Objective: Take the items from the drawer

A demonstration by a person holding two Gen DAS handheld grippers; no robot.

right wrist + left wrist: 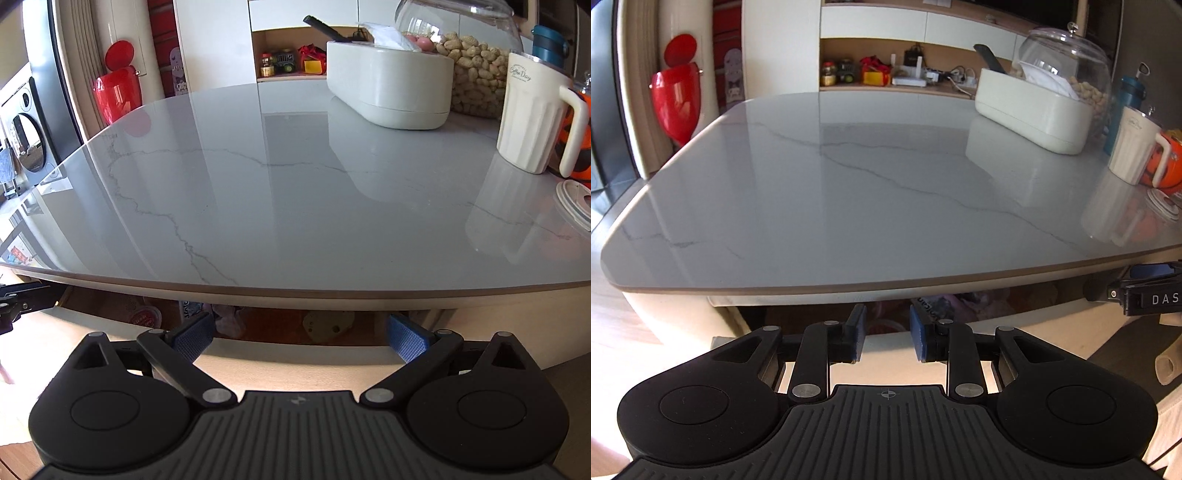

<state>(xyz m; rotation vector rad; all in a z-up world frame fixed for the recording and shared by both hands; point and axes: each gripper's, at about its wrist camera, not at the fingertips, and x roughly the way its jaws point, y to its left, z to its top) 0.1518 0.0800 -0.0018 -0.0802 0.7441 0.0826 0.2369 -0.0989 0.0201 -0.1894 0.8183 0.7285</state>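
Under the grey marble tabletop the drawer stands pulled out, its dark inside holding several items. In the right wrist view I make out a yellowish-green item, a pale purple bundle and a round pink packet in the drawer. My left gripper hovers at the drawer's front edge, narrowly open, nothing between its blue pads. My right gripper is spread wide open just before the drawer and holds nothing. It also shows at the right edge of the left wrist view.
At the back right of the tabletop stand a white oblong container, a glass jar of peanuts, a white mug, a teal bottle and a lid. A red bin stands beyond the table's left side.
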